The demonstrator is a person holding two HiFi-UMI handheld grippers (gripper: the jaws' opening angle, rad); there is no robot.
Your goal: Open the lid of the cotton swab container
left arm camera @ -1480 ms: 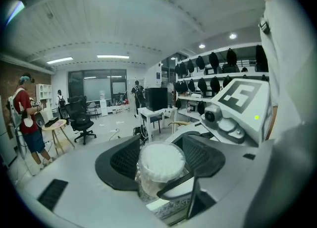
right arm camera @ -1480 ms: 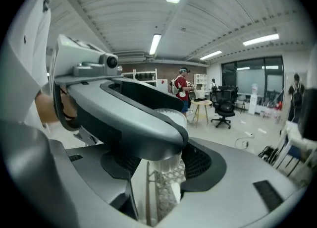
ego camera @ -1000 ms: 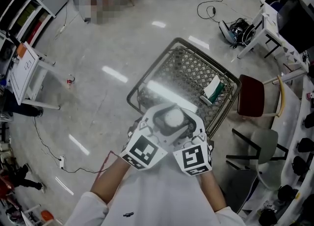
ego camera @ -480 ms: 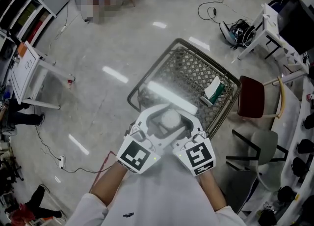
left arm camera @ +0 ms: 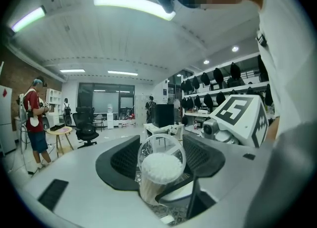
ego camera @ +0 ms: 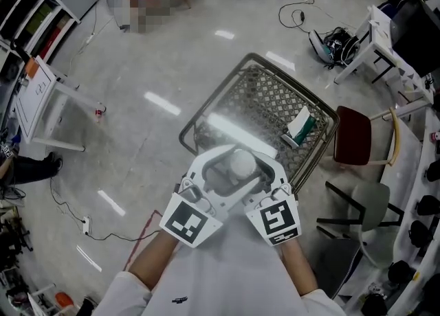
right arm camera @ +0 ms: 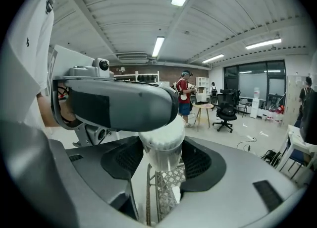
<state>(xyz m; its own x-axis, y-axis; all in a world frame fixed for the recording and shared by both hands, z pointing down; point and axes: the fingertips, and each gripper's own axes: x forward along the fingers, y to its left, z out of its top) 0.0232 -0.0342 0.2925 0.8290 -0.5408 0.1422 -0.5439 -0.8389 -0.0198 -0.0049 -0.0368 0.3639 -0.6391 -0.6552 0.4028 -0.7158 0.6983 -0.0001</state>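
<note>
Above one basket point(ego camera: 269, 102), one swab container point(ego camera: 242, 164)

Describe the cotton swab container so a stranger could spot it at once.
Find the wire cart in the middle of the floor. Above its near end the left gripper and right gripper meet, and the swab container is clamped between them: a clear round tub packed with white tips, unlike the green-and-white packet in the cart.
</note>
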